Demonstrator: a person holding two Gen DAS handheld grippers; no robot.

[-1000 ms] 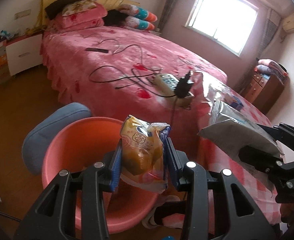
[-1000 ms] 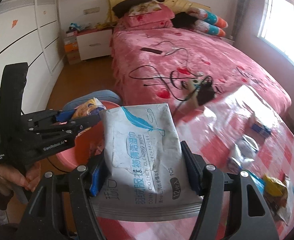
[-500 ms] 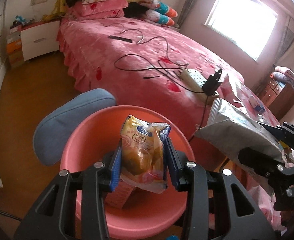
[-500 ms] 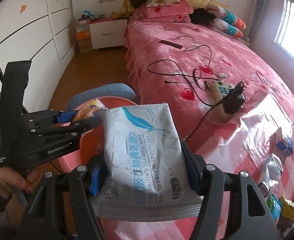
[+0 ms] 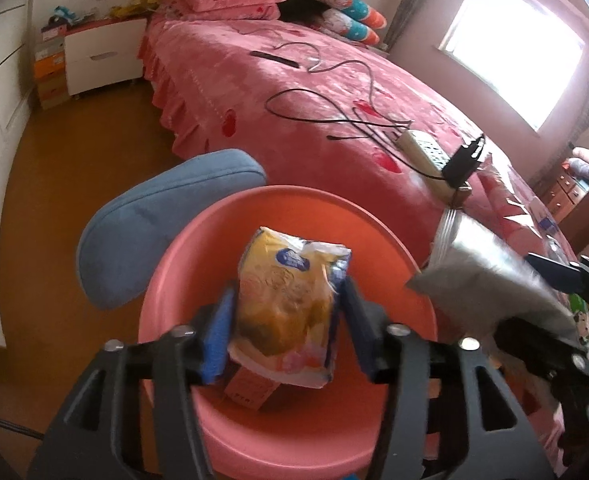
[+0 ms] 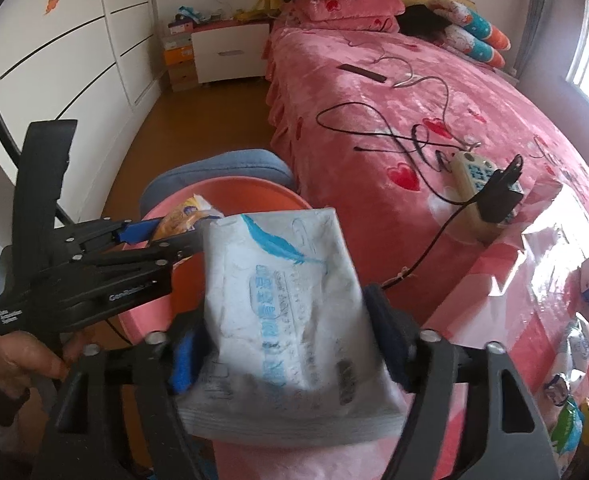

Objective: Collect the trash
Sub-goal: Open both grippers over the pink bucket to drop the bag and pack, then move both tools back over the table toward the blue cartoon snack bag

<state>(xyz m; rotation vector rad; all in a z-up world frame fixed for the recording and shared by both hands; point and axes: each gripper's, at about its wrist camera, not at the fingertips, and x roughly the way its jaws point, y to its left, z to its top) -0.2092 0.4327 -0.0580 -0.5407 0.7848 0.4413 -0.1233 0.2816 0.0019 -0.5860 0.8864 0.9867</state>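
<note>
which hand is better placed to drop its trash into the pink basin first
Left. Its tongs hold the yellow snack bag directly over the pink basin; the right tongs' wipes pack sits beside the rim.

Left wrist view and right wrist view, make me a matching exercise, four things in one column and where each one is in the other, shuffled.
Things:
1. yellow snack bag
2. wipes pack
3. power strip
4. pink basin

Places:
A. on the pink bedspread
B. in the right gripper
C. below the left gripper
D. in the left gripper

Pairs: 1-D, 2-B, 3-A, 4-C
</note>
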